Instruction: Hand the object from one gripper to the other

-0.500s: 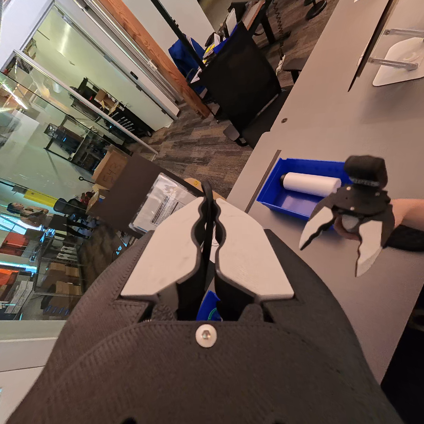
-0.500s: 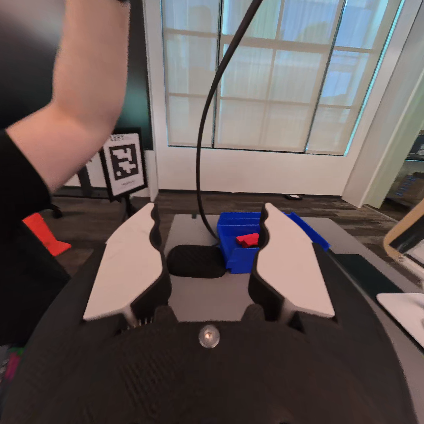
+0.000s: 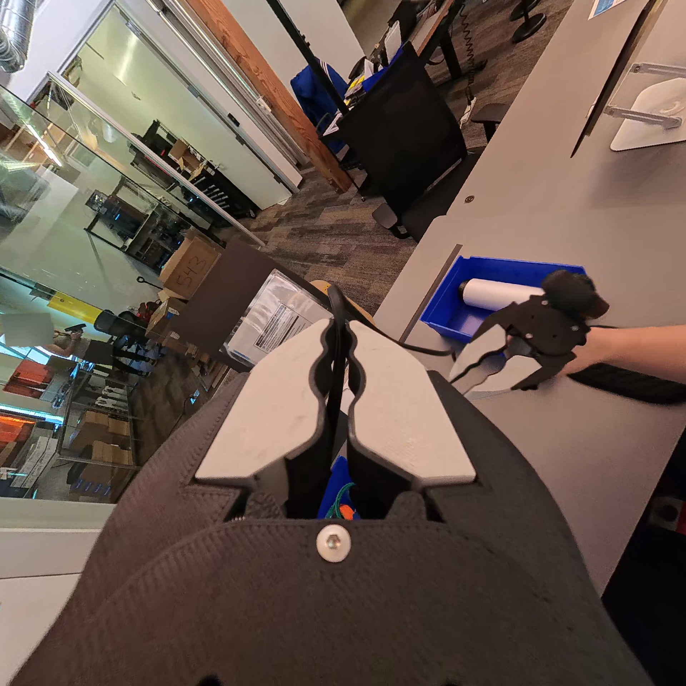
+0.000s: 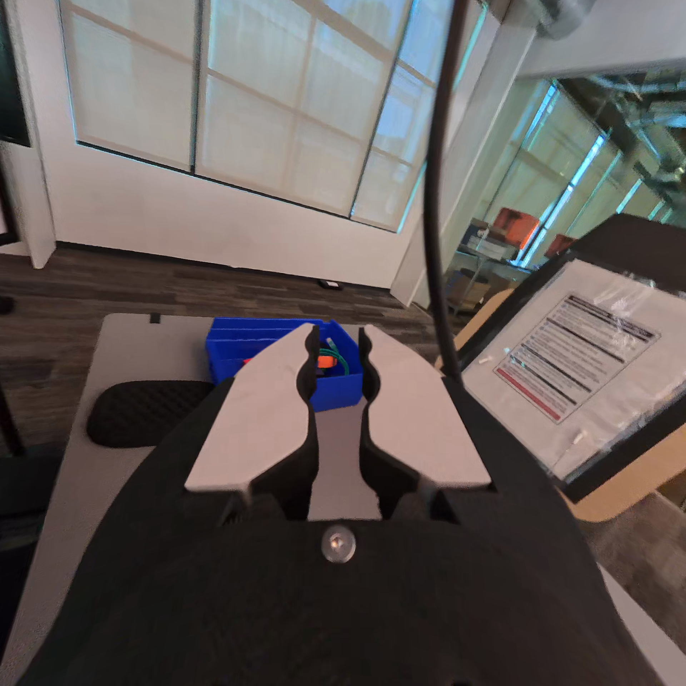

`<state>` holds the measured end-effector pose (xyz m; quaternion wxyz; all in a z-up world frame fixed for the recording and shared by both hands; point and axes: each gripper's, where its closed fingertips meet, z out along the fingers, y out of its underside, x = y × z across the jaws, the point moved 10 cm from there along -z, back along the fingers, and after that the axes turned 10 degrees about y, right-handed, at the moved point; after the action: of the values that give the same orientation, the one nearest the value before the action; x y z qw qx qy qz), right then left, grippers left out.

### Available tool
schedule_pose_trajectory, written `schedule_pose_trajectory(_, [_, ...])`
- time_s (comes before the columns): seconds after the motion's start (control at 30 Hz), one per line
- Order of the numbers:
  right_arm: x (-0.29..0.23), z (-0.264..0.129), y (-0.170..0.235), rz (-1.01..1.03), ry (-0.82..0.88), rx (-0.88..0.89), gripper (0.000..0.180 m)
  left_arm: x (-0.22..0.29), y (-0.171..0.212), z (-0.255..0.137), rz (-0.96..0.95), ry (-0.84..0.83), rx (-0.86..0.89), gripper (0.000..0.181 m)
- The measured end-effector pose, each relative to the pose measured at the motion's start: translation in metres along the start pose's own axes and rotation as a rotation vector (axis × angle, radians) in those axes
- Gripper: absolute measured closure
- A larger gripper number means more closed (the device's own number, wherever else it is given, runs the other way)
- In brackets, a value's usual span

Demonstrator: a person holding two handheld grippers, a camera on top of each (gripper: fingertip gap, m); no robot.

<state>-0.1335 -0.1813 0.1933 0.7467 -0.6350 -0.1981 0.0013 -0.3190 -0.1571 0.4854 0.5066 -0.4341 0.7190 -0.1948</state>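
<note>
My left gripper (image 3: 338, 326) is shut on a thin black cable (image 3: 336, 356) that runs up between its fingers, loops past the tips and trails right toward the other gripper. In the right wrist view the cable (image 4: 432, 185) hangs down just right of my right gripper (image 4: 337, 328), outside its fingers. That gripper is open with a narrow gap and holds nothing. In the left wrist view the right gripper (image 3: 486, 384) sits low over the grey table (image 3: 557, 445), held by a hand.
A blue bin (image 3: 464, 326) holds a white cylinder (image 3: 501, 293). Another blue bin (image 4: 334, 393) ahead of the right gripper holds orange and green items. A black pad (image 4: 141, 412) lies left of it. A framed sheet in plastic (image 4: 575, 363) stands at the right. The tips of one gripper are about 25 centimeters away from the tips of the other.
The right gripper's fingers have closed to a narrow gap and it has swung right and dropped toward the table. The person's arm has left the right wrist view. The left gripper still holds the cable.
</note>
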Motion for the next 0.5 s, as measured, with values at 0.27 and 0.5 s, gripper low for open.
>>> schedule_pose_trajectory(0.27, [-0.047,-0.068,-0.033,-0.237,0.074,0.337,0.140,0.007,-0.007,-0.006,0.008,0.016,-0.028,0.178])
schedule_pose_trajectory(0.5, [-0.064,-0.055,-0.037,-0.020,-0.164,0.162,0.122,0.019,-0.014,-0.014,0.035,0.011,-0.053,0.179])
